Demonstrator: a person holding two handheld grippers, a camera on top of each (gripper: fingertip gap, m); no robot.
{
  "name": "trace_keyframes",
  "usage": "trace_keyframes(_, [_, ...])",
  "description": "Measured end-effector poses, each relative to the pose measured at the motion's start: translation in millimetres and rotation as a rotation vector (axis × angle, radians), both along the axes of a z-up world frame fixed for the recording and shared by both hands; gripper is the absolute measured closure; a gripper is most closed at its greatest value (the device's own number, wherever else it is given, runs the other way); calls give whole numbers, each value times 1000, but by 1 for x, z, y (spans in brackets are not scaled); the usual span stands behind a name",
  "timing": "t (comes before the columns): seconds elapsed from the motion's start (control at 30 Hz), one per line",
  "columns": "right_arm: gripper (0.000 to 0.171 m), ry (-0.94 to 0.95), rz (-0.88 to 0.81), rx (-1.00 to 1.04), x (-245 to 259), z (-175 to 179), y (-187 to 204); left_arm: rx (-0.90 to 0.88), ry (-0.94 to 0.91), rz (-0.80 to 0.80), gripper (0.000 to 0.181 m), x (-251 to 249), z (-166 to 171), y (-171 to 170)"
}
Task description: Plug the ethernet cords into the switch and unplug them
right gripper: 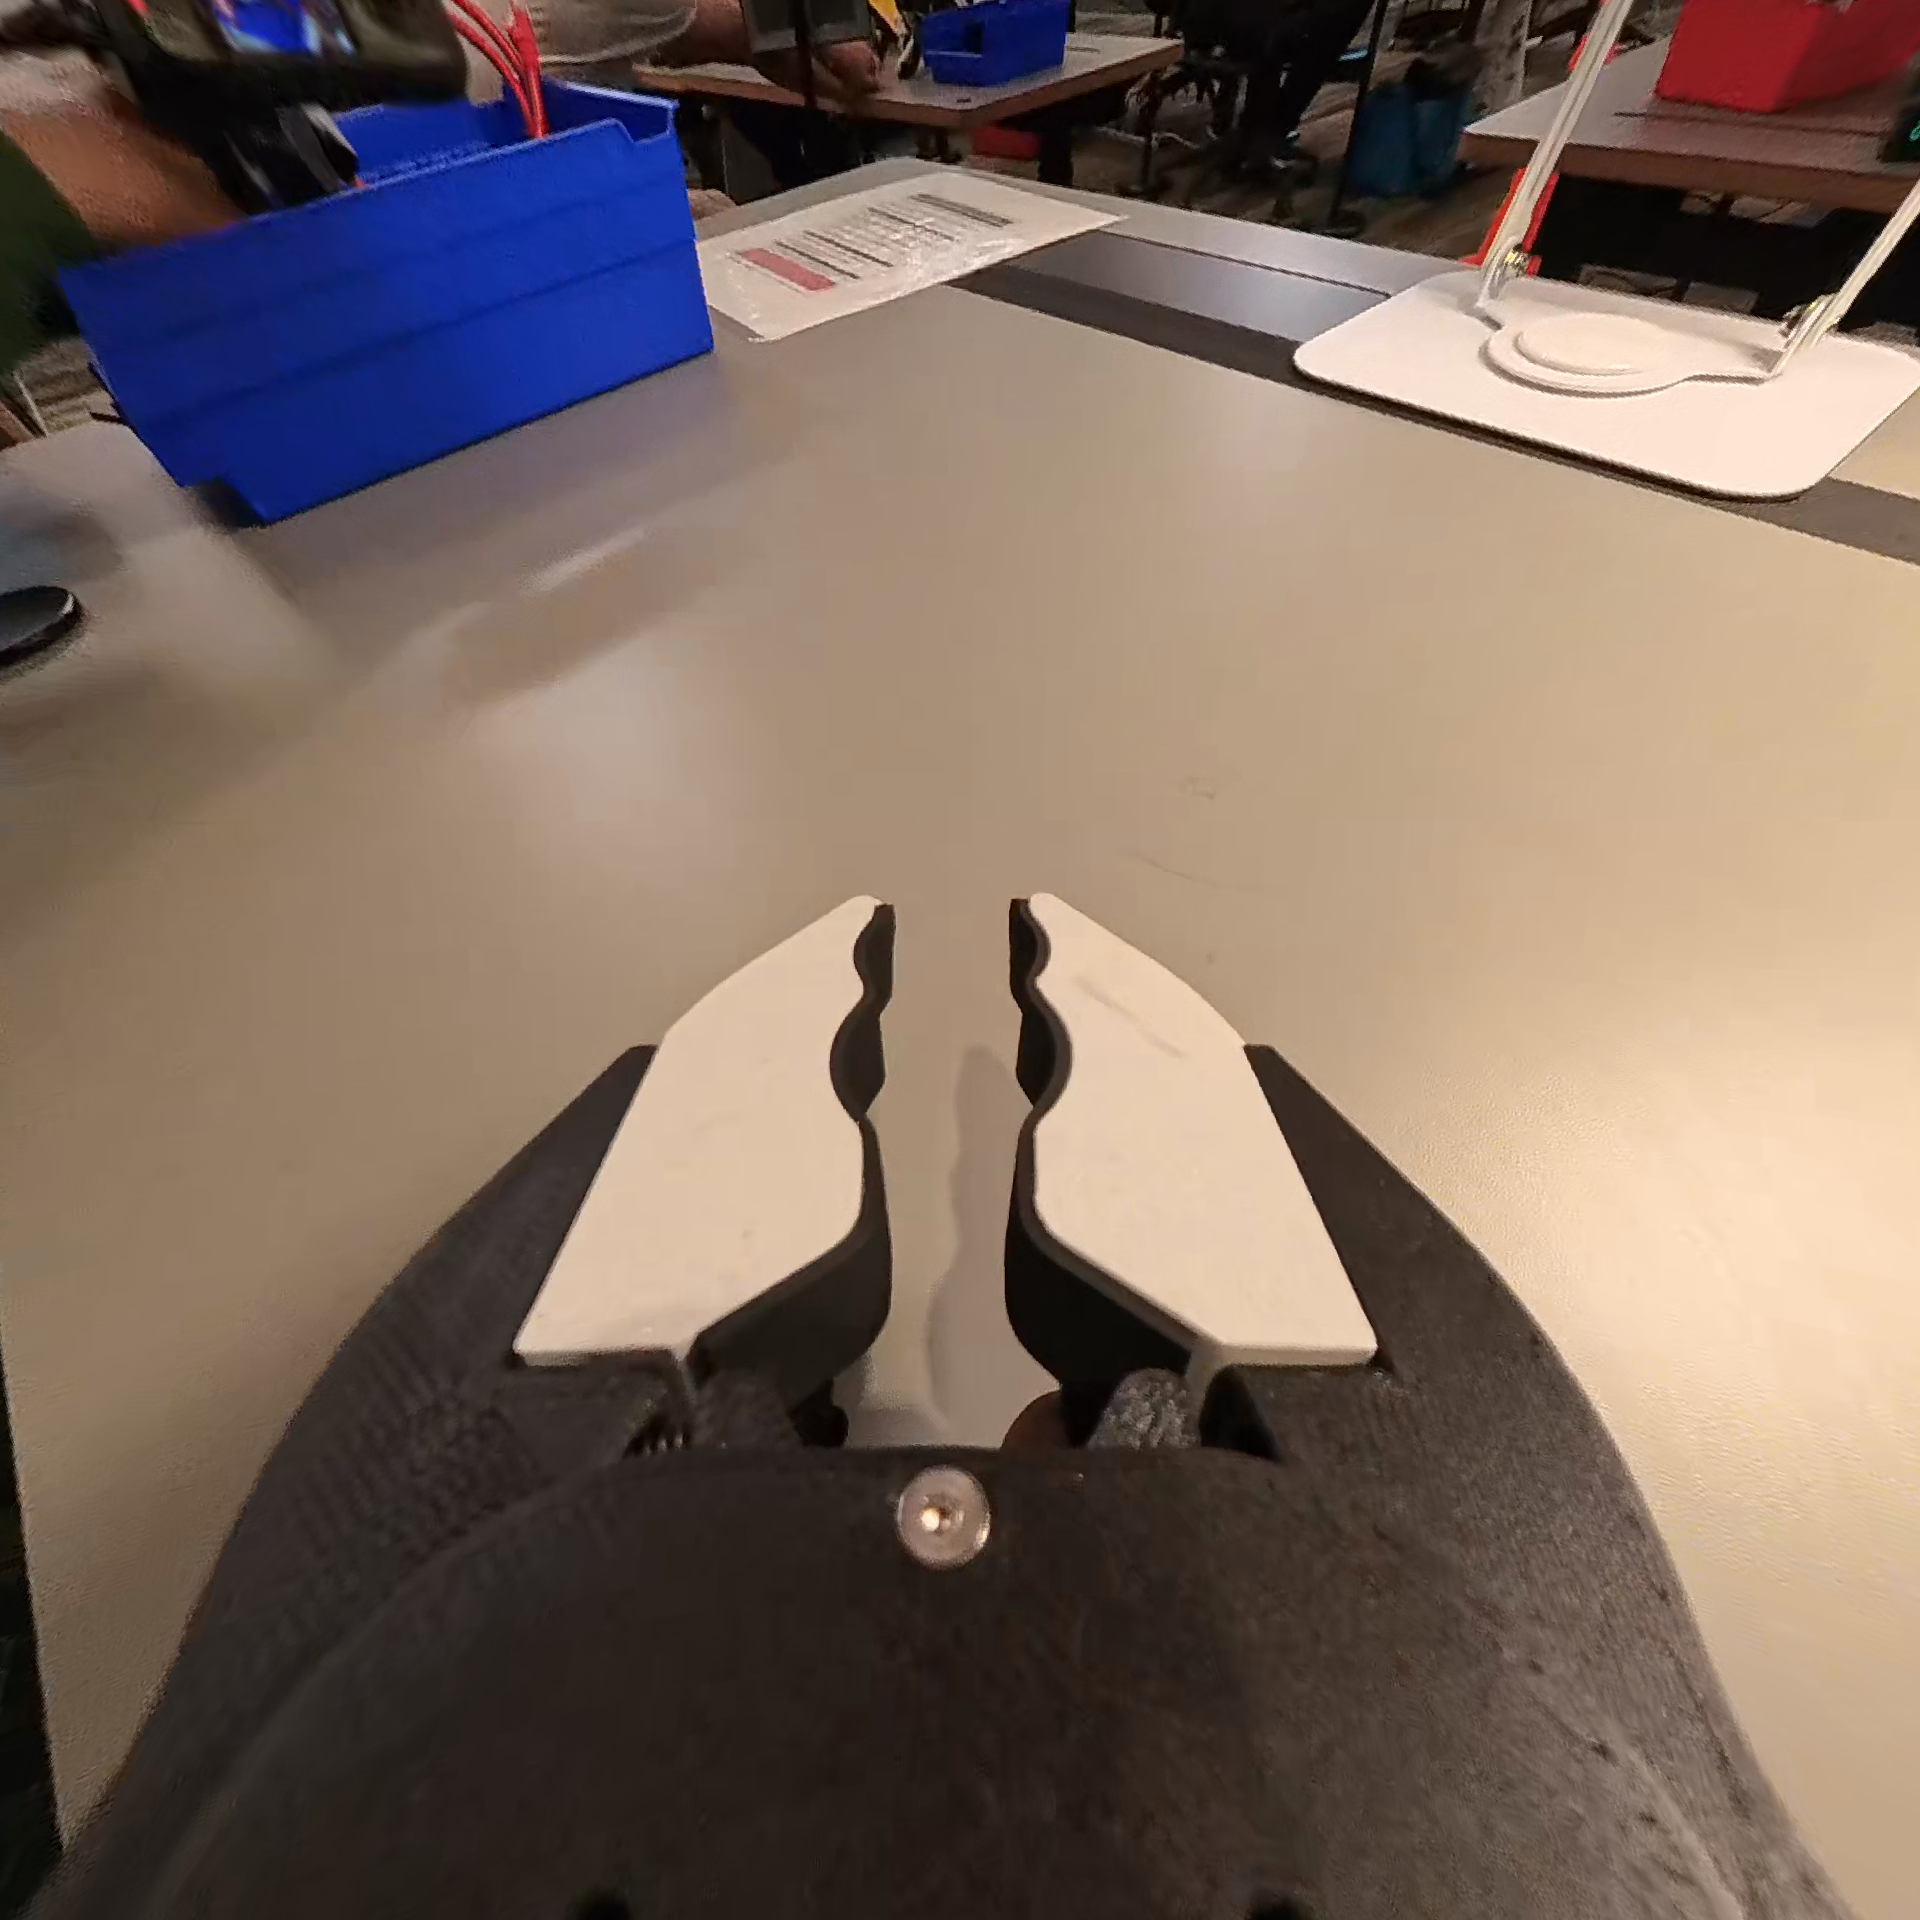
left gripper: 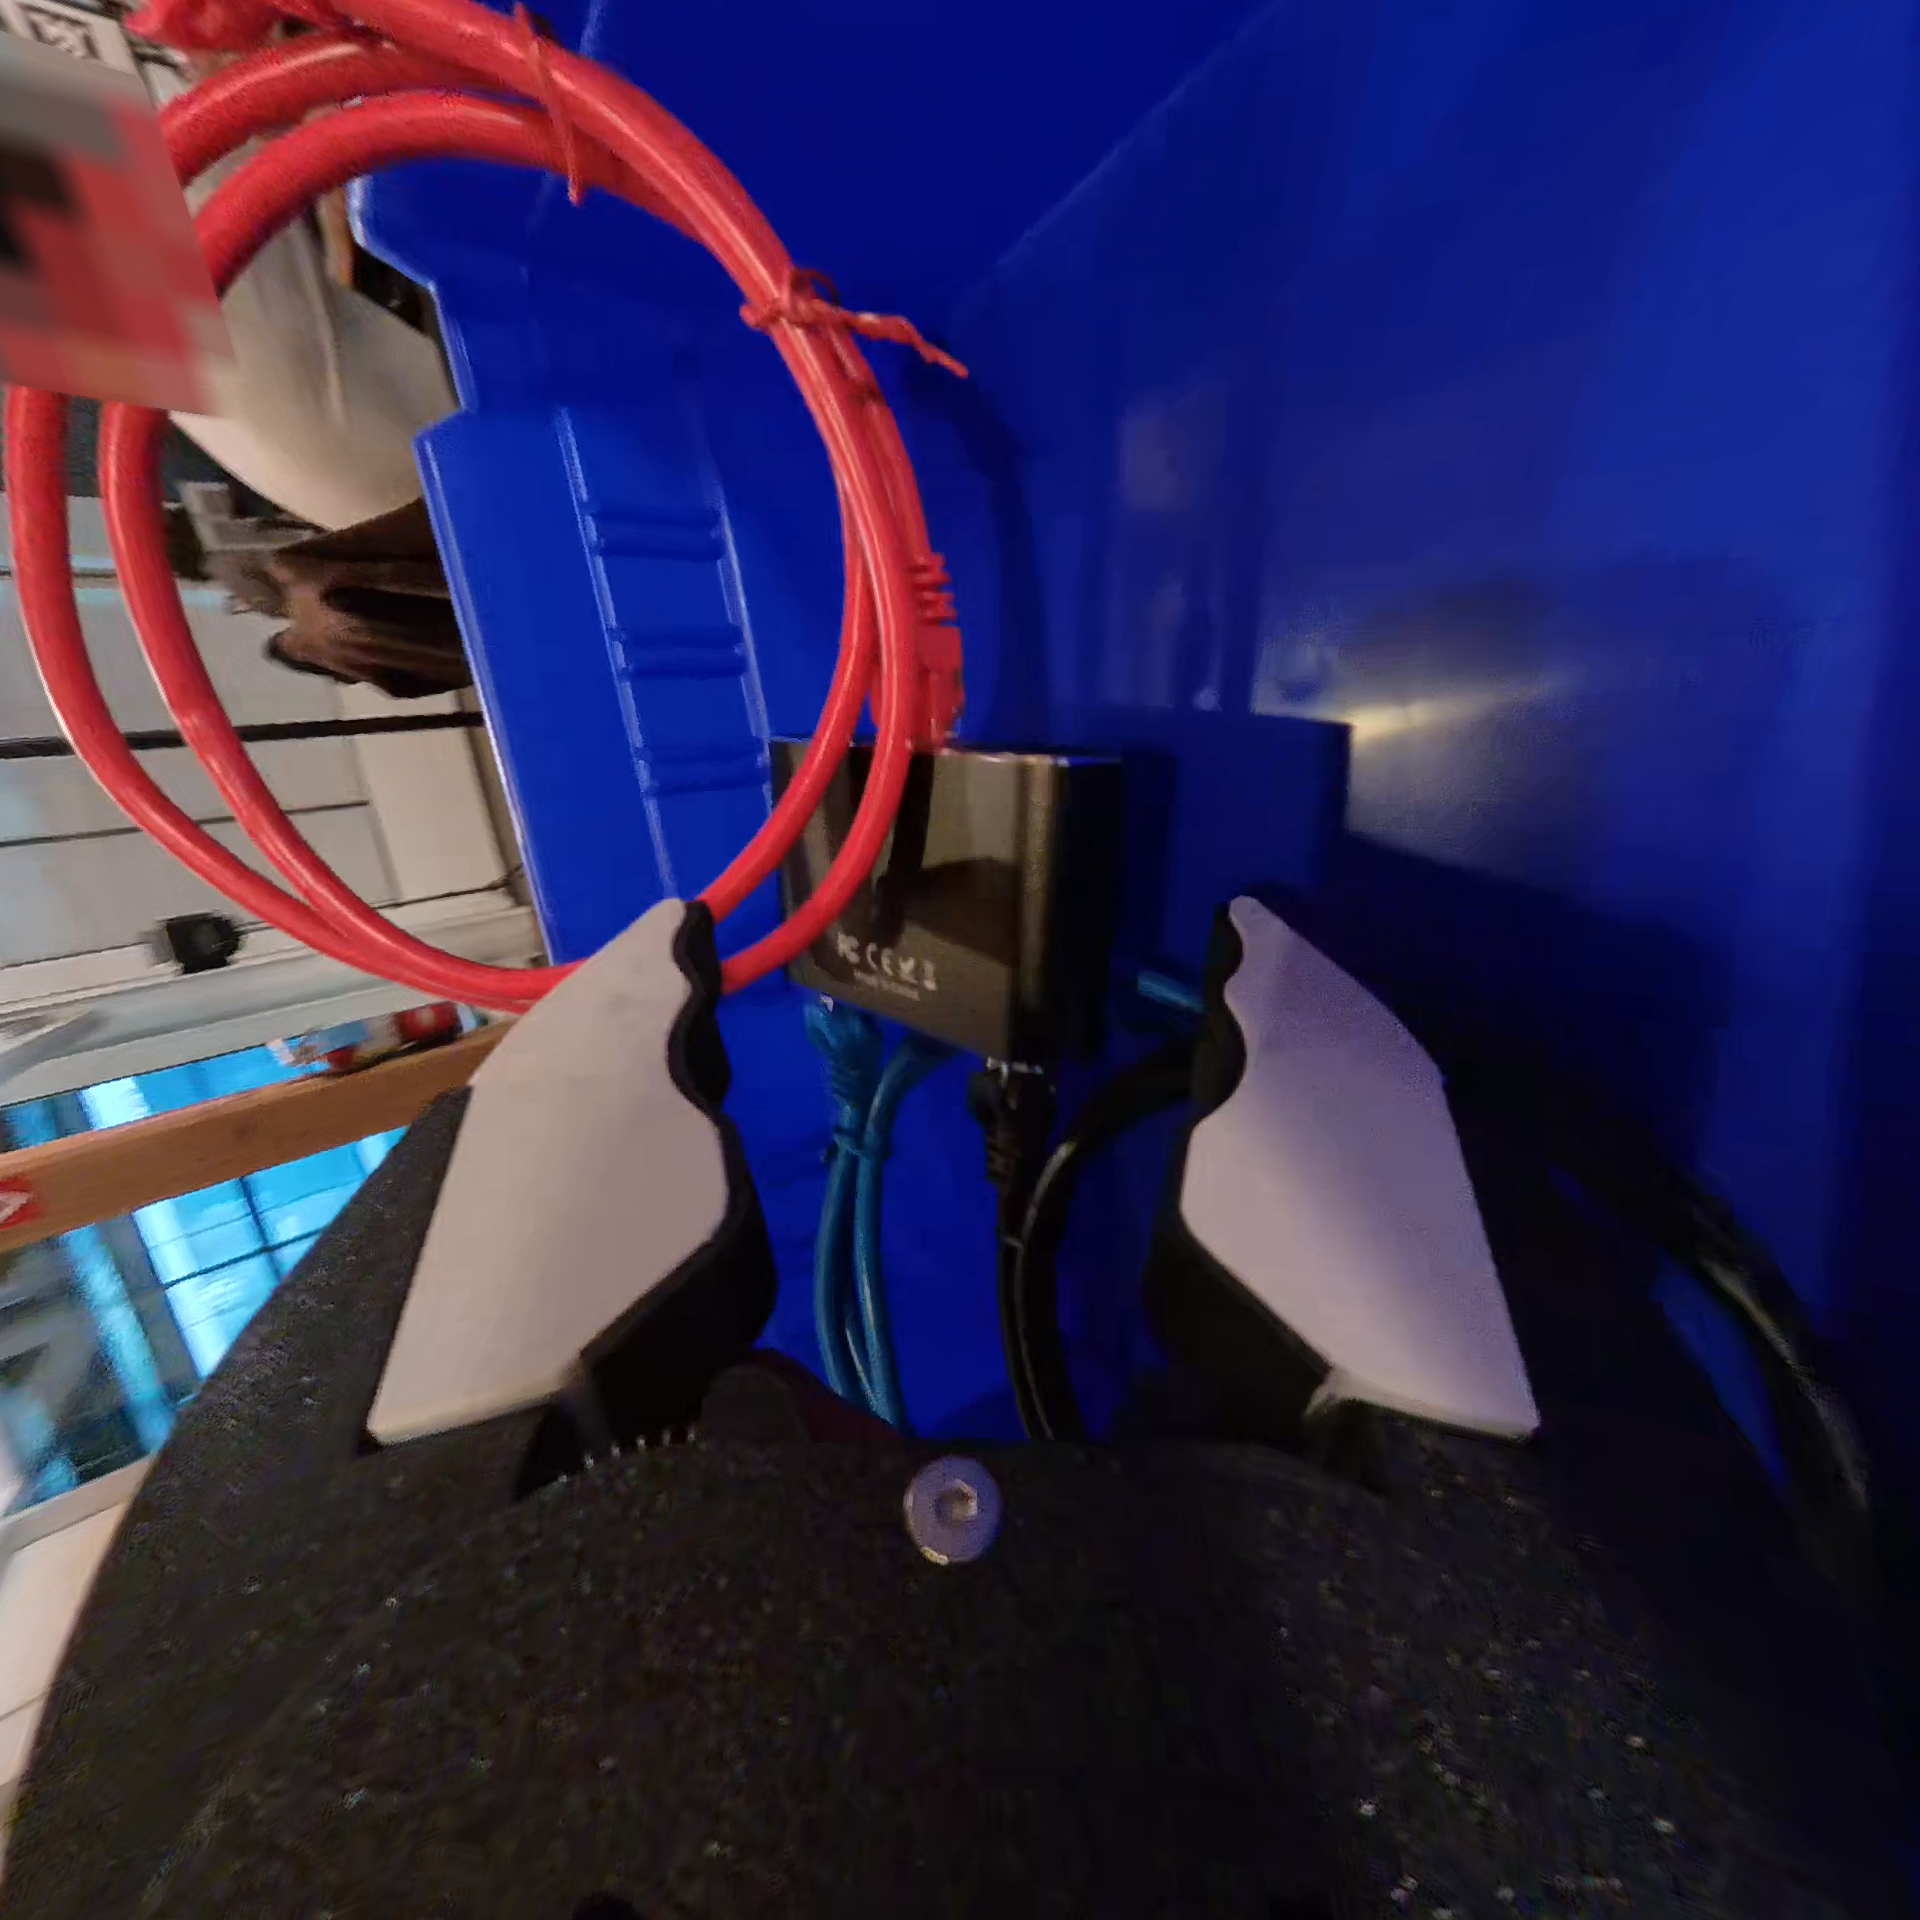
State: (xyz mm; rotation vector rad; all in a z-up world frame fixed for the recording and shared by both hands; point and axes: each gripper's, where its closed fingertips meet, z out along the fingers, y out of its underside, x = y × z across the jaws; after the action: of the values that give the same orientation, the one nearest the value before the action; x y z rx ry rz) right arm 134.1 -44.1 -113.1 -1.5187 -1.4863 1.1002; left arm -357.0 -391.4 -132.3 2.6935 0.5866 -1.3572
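Left gripper (left gripper: 961,940): mine, jaws wide, empty, inside blue bin (left gripper: 1455,416). Switch (left gripper: 940,883) at 12 o'clock; red cord (left gripper: 831,436) coiled at 11, plugged in. Right gripper (right gripper: 951,914): narrow gap, empty, over table (right gripper: 1039,623).

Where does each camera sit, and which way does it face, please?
Left wrist view: on the left gripper, open, facing into the blue plastic bin at the black switch box and coiled red ethernet cord.
Right wrist view: on the right gripper, open, facing across the grey table.
Shared: the bin and red cord.
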Motion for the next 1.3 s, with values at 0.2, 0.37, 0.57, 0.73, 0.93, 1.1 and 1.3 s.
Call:
trace_keyframes(0.2, [151, 30, 27, -38, 2, 4, -2, -117, 43, 44, 109, -20, -2, -1])
trace_keyframes(0.37, [151, 53, 37, -59, 4, 8, -2, -99, -26, 32, 122, -19, -10, -4])
trace_keyframes(0.57, [151, 73, 40, -84, 7, 11, -1, -97, 58, -127, 147, -9, 6, 10])
trace_keyframes(0.73, [151, 71, 46, -77, 7, 11, -3, -42, 144, -208, 150, 2, 39, 18])
trace_keyframes(0.93, [151, 74, 48, -85, 7, 11, -2, 59, 315, -297, 151, 22, 117, 27])
trace_keyframes(1.1, [151, 71, 57, -107, 7, 11, -2, 164, 465, -389, 151, 56, 214, 45])
trace_keyframes(1.3, [151, 75, 60, -126, 7, 11, -1, 344, 425, -747, 151, 157, 266, 134])
